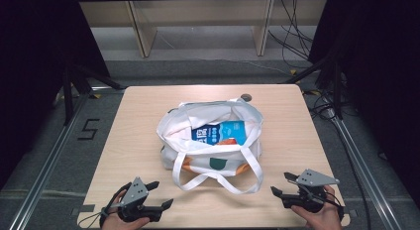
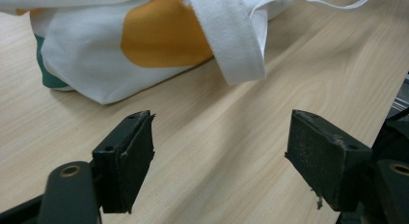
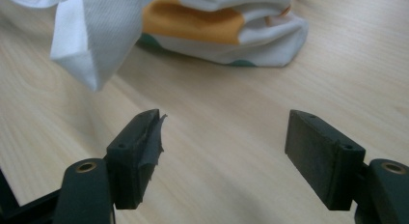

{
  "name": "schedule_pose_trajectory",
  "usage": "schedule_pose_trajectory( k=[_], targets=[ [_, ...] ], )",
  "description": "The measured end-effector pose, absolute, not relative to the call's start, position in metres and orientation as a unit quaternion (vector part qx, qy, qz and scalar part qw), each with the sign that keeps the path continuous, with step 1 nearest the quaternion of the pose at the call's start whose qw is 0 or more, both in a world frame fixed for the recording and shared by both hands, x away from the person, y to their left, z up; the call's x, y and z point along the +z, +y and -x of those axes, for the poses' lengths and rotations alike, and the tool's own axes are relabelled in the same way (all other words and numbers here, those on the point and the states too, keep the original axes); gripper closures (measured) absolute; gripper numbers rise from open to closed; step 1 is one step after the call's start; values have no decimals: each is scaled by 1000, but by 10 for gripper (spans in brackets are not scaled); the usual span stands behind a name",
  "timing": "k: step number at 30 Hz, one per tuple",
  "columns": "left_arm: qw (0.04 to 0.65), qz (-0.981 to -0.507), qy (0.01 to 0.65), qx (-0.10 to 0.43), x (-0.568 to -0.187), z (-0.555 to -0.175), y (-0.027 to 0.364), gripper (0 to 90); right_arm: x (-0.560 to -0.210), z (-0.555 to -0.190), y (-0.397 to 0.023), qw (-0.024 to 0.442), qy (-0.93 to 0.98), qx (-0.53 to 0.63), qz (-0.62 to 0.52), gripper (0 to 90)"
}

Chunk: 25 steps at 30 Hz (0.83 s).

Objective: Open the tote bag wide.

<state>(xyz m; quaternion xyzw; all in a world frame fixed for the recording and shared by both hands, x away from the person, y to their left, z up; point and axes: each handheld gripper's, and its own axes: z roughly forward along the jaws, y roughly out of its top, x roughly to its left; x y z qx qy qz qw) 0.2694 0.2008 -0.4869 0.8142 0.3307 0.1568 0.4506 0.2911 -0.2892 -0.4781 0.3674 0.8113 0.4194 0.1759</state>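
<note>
A white tote bag (image 1: pixel 210 141) sits in the middle of the counter (image 1: pixel 129 141), its top open and a blue box (image 1: pixel 218 133) inside. The left gripper (image 1: pixel 161 194) and the right gripper (image 1: pixel 279 184) hang low near the front edge, fingers wide apart and holding nothing. The bag's straps (image 1: pixel 218 178) lie between them. To do well, each gripper should probably slide to its own strap and pinch only the cloth.

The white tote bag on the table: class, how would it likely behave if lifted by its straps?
The tote bag would probably sag, since its cloth lies crumpled. Its straps look floppy, trailing slack on the table. The blue package inside may shift.
</note>
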Motion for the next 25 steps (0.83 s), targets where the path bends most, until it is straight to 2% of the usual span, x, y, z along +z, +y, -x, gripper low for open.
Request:
schedule_pose_trajectory(
  k=[5,11,15,25],
  targets=[
    [457,-801,357,149,-491,-269,200,238,-485,-284,-288,164,818,413,-365,294],
    [450,-810,344,152,-492,-271,201,235,-489,-279,-287,152,823,405,-369,295],
    [455,-801,360,146,-493,-271,201,236,-491,-279,-287,161,825,400,-365,295],
    [445,-811,348,153,-493,-274,204,237,-491,-280,-287,160,827,396,-366,295]
  ],
)
